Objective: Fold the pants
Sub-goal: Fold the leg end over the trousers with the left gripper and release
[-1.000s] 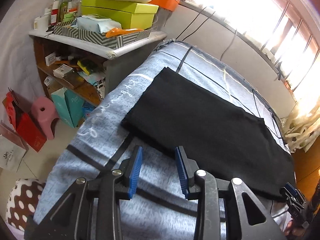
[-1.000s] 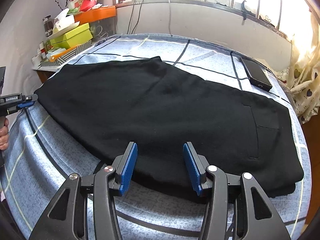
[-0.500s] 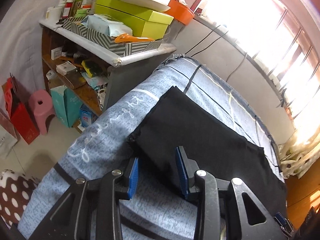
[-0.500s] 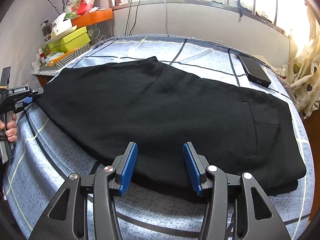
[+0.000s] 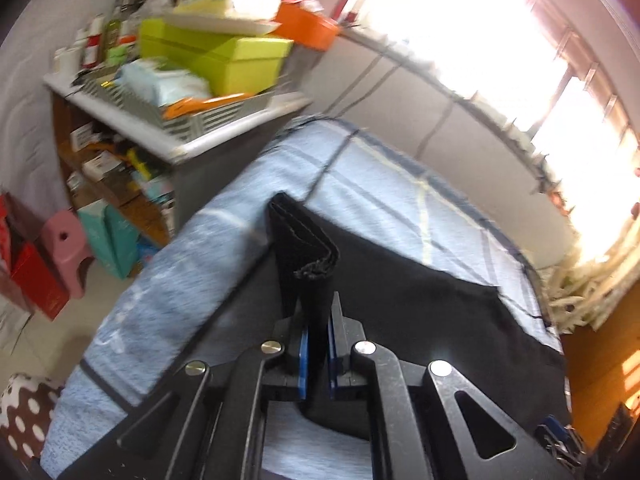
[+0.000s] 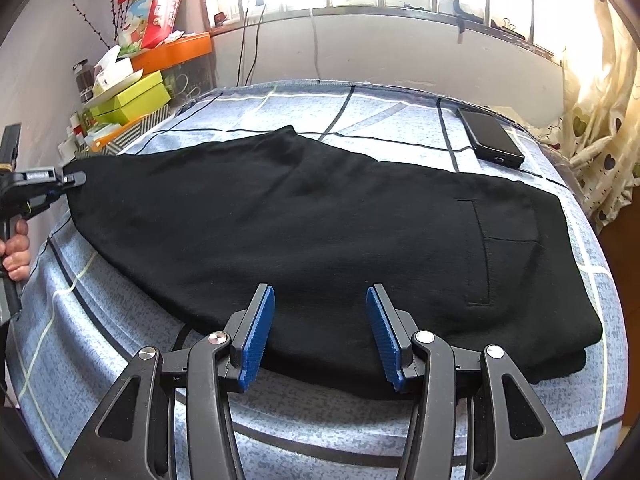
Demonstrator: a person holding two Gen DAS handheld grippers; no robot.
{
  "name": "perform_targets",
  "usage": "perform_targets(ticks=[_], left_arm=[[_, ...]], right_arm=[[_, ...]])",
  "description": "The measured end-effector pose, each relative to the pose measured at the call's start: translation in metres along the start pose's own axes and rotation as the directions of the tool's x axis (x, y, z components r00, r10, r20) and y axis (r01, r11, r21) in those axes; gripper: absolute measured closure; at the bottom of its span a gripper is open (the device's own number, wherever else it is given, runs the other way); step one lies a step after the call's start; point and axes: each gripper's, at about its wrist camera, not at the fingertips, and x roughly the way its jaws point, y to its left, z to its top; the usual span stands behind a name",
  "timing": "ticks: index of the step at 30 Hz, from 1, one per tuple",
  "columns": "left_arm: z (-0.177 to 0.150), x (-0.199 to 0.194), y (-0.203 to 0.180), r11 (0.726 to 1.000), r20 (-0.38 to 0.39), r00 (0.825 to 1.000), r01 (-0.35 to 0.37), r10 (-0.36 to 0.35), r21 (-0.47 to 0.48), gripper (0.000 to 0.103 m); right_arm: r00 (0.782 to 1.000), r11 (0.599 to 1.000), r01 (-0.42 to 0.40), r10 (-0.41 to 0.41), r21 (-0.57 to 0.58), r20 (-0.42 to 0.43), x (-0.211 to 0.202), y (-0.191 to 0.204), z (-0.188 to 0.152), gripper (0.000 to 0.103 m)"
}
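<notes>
One pair of black pants lies across the blue checked bed, already doubled leg over leg, with the waist and back pocket toward the right end and the hems at the left. Judging by this, the lengthwise fold is done and the crosswise folds are left. The left gripper is clamped on the hem end, which stands up bunched between its blue pads. The right gripper hovers with its jaws spread wide over the near edge at mid-length, holding nothing. A phone rests on the far right of the bed, clear of the pants.
</notes>
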Motion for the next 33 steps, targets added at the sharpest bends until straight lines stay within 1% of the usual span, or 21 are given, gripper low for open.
perform_targets(ticks=[3,6,9,11,13,15,17,19,20,23,24,25,26,27,28,30,31,33], left_arm=[[0.005,-0.003,-0.023,0.997,0.0,0.998,0.065,-0.065,0.042,0.095],[0.007,-0.002,-0.053,0.988,-0.008,0.992,0.123,-0.123,0.098,0.095],[0.004,0.001,-0.085,0.968,-0.032,0.982,0.188,-0.185,0.164,0.095],[-0.002,0.006,-0.108,0.953,-0.062,0.975,0.221,-0.213,0.208,0.095],[-0.013,0.013,-0.13,0.931,-0.1,0.966,0.257,-0.239,0.257,0.095],[-0.025,0.02,-0.149,0.906,-0.147,0.952,0.301,-0.267,0.298,0.095],[-0.04,0.027,-0.166,0.875,-0.203,0.934,0.348,-0.293,0.338,0.095],[-0.056,0.038,-0.179,0.842,-0.273,0.913,0.392,-0.304,0.371,0.095],[-0.065,0.044,-0.184,0.825,-0.313,0.9,0.413,-0.304,0.386,0.095],[-0.088,0.062,-0.195,0.791,-0.407,0.873,0.442,-0.27,0.423,0.095],[-0.093,0.065,-0.196,0.783,-0.425,0.869,0.444,-0.255,0.437,0.095],[-0.097,0.066,-0.197,0.774,-0.431,0.869,0.442,-0.244,0.454,0.094],[-0.098,0.064,-0.198,0.766,-0.427,0.869,0.446,-0.248,0.463,0.094],[-0.098,0.059,-0.196,0.762,-0.424,0.869,0.452,-0.256,0.464,0.09],[-0.096,0.055,-0.195,0.758,-0.428,0.863,0.464,-0.269,0.459,0.088],[-0.094,0.045,-0.191,0.746,-0.432,0.846,0.501,-0.314,0.439,0.078],[-0.092,0.038,-0.189,0.737,-0.423,0.841,0.515,-0.336,0.438,0.076],[-0.091,0.026,-0.183,0.721,-0.396,0.843,0.525,-0.365,0.453,0.07]], right_arm=[[1.0,1.0,-0.002,0.002,0.009,0.004,-0.001,-0.002,-0.001,0.054],[1.0,1.0,-0.005,0.005,0.02,0.009,-0.004,-0.005,-0.002,0.054],[1.0,1.0,-0.001,0.0,0.028,0.014,-0.007,-0.009,-0.003,0.054],[1.0,0.999,0.003,-0.004,0.035,0.017,-0.009,-0.012,-0.004,0.054],[1.0,0.999,0.009,-0.01,0.043,0.016,-0.009,-0.015,-0.005,0.054],[1.0,0.999,0.013,-0.013,0.053,0.015,-0.01,-0.019,-0.005,0.054],[1.0,0.998,0.017,-0.018,0.06,0.013,-0.01,-0.022,-0.006,0.054],[1.0,0.998,0.017,-0.018,0.067,0.011,-0.01,-0.024,-0.006,0.054],[1.0,0.997,0.017,-0.018,0.072,0.01,-0.01,-0.025,-0.006,0.054],[1.0,0.997,0.018,-0.019,0.078,0.009,-0.009,-0.026,-0.006,0.054],[1.0,0.997,0.018,-0.019,0.077,0.01,-0.01,-0.026,-0.006,0.054],[1.0,0.997,0.018,-0.019,0.076,0.01,-0.01,-0.026,-0.007,0.054],[1.0,0.997,0.018,-0.019,0.075,0.011,-0.01,-0.025,-0.006,0.054],[1.0,0.997,0.017,-0.018,0.074,0.011,-0.01,-0.025,-0.007,0.054],[1.0,0.997,0.018,-0.019,0.074,0.01,-0.01,-0.025,-0.006,0.054],[1.0,0.997,0.017,-0.018,0.073,0.012,-0.01,-0.025,-0.006,0.054],[1.0,0.997,0.017,-0.018,0.072,0.011,-0.01,-0.026,-0.006,0.054],[1.0,0.997,0.015,-0.016,0.072,0.011,-0.009,-0.025,-0.006,0.054]])
